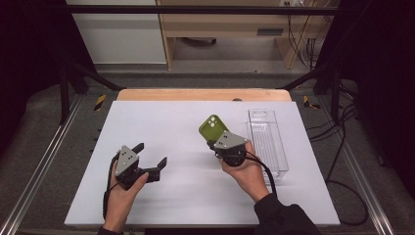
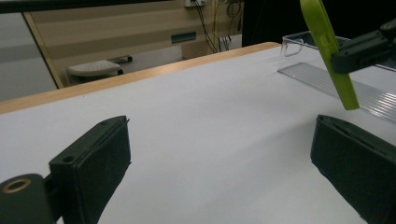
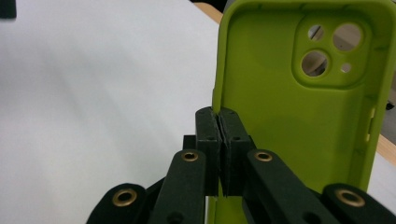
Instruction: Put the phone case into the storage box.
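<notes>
A lime-green phone case (image 1: 212, 128) hangs above the white table top, held by its side wall in my right gripper (image 1: 215, 143), which is shut on it. In the right gripper view the case (image 3: 289, 112) stands upright with its inner face and camera cut-outs toward me, and the two jaws pinch its left edge at the gripper's tip (image 3: 218, 112). My left gripper (image 1: 152, 154) rests low at the table's left, jaws wide apart and empty. From the left gripper view (image 2: 219, 154) the case (image 2: 329, 51) shows edge-on at the upper right.
A clear plastic tray (image 1: 268, 142) lies lengthwise along the right side of the white board (image 1: 161, 122), just right of my right hand; its near end (image 2: 327, 79) is in the left gripper view. Black frame bars and cables flank the table.
</notes>
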`<state>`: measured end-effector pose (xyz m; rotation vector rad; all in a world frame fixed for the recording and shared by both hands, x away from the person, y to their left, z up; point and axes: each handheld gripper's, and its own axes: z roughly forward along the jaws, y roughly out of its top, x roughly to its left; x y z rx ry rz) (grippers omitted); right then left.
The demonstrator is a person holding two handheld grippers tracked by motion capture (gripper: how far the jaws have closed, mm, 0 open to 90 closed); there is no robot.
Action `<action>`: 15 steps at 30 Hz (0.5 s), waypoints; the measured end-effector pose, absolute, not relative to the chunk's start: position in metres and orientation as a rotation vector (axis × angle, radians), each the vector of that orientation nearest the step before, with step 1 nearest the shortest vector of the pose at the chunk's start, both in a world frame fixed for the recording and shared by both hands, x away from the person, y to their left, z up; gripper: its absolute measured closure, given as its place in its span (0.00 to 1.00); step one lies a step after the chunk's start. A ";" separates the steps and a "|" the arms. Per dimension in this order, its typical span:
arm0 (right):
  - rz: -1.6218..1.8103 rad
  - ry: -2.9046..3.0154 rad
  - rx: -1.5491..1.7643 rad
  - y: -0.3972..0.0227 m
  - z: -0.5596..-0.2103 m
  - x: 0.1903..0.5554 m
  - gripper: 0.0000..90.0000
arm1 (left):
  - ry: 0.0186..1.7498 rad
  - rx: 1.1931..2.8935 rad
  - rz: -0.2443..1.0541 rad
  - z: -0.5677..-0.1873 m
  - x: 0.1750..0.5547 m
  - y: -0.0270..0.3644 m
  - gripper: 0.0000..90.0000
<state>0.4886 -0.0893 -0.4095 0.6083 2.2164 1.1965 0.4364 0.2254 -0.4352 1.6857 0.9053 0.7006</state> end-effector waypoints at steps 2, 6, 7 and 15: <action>1.226 2.193 0.634 -0.091 -0.407 0.492 0.98 | 0.919 1.681 0.698 -0.439 0.436 0.227 0.05; 1.283 2.130 0.707 -0.097 -0.401 0.498 0.98 | 0.940 1.666 0.699 -0.442 0.435 0.230 0.05; 1.294 2.115 0.723 -0.099 -0.399 0.500 0.98 | 0.944 1.661 0.701 -0.443 0.435 0.231 0.05; 1.351 1.997 0.815 -0.116 -0.383 0.511 0.98 | 0.960 1.644 0.710 -0.447 0.435 0.234 0.05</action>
